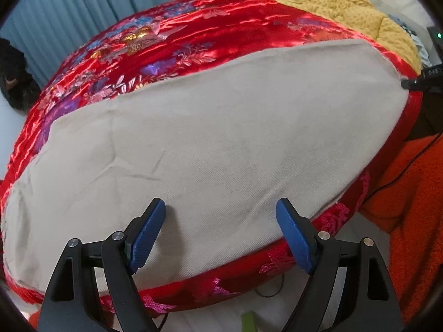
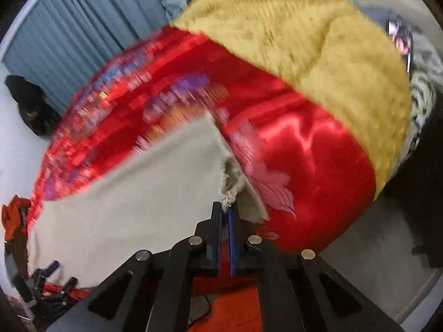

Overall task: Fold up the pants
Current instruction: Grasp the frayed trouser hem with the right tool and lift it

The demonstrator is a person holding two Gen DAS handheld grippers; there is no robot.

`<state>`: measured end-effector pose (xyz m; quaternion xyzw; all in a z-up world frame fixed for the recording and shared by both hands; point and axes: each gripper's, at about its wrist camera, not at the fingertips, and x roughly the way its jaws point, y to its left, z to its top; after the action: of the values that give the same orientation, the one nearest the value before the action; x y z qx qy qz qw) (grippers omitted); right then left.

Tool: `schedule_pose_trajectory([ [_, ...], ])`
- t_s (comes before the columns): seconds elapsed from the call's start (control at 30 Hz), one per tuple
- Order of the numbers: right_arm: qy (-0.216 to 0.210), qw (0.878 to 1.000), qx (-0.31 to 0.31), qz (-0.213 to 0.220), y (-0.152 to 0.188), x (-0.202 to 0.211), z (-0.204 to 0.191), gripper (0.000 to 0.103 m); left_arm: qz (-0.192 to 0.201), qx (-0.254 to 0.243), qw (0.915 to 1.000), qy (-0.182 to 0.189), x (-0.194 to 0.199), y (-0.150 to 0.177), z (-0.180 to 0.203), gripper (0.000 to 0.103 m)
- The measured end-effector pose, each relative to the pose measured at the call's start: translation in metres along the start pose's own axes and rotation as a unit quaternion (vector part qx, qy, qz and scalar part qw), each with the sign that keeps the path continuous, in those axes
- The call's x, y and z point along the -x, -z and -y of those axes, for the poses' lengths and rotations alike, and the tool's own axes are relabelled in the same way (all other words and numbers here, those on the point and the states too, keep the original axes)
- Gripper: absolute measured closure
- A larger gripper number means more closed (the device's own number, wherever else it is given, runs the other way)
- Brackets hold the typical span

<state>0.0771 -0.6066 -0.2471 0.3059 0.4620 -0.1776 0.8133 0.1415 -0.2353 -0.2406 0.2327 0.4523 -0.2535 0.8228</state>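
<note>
The beige pants (image 1: 210, 138) lie flat across a red satin quilt (image 1: 193, 27) on the bed. My left gripper (image 1: 221, 207) is open, its blue fingers (image 1: 149, 235) spread over the near edge of the pants, holding nothing. In the right wrist view, my right gripper (image 2: 227, 207) is shut on the frayed hem end of the pants (image 2: 133, 199), at the pants' right end. The right gripper's tip also shows at the far right of the left wrist view (image 1: 409, 84). The left gripper shows at lower left of the right wrist view (image 2: 52, 279). The right view is motion-blurred.
A mustard-yellow blanket (image 2: 318, 44) lies beyond the red quilt. An orange blanket (image 1: 409, 193) hangs at the right below the bed edge. Blue curtains (image 1: 69, 19) and a dark object (image 1: 13, 80) stand at the left. A thin cable (image 1: 398, 171) crosses the orange blanket.
</note>
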Motion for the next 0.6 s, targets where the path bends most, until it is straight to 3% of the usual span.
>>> schedule_pose_trajectory([
  [0.03, -0.014, 1.0, -0.016, -0.013, 0.001, -0.004, 0.007, 0.098, 0.002, 0.003, 1.0, 0.003, 0.002, 0.0, -0.001, 0.02],
  [0.07, -0.038, 0.999, -0.037, 0.001, 0.0, 0.001, 0.016, 0.096, 0.003, 0.008, 1.0, 0.005, 0.005, -0.001, -0.003, 0.02],
  [0.1, -0.048, 0.997, -0.05, 0.018, 0.0, 0.01, 0.023, 0.084, 0.005, 0.012, 0.9999, 0.008, 0.007, 0.0, -0.005, 0.019],
  [0.13, -0.053, 0.996, -0.063, 0.034, -0.001, 0.018, 0.03, 0.064, 0.005, 0.014, 0.9998, 0.009, 0.008, 0.0, -0.005, 0.02],
  [0.2, -0.088, 0.99, -0.097, 0.054, 0.0, 0.029, 0.048, 0.057, 0.003, 0.014, 0.9999, 0.009, 0.006, 0.002, -0.003, 0.02],
  [0.33, -0.14, 0.981, -0.135, 0.022, -0.002, 0.018, 0.064, 0.057, 0.001, 0.009, 0.9999, 0.005, -0.001, 0.002, 0.0, 0.019],
  [0.43, -0.136, 0.984, -0.113, -0.01, -0.01, -0.004, 0.058, 0.056, -0.002, 0.012, 0.9999, 0.007, -0.004, 0.0, 0.0, 0.018],
  [0.5, -0.158, 0.982, -0.103, -0.033, -0.015, -0.018, 0.051, 0.056, -0.002, 0.009, 0.9999, 0.006, -0.005, 0.0, 0.001, 0.018],
  [0.53, -0.17, 0.98, -0.092, -0.048, -0.014, -0.022, 0.047, 0.068, -0.002, 0.008, 1.0, 0.006, -0.005, 0.001, 0.001, 0.018],
  [0.6, -0.155, 0.984, -0.045, -0.069, -0.016, -0.028, 0.029, 0.095, -0.004, 0.007, 1.0, 0.005, -0.008, 0.001, 0.002, 0.017],
])
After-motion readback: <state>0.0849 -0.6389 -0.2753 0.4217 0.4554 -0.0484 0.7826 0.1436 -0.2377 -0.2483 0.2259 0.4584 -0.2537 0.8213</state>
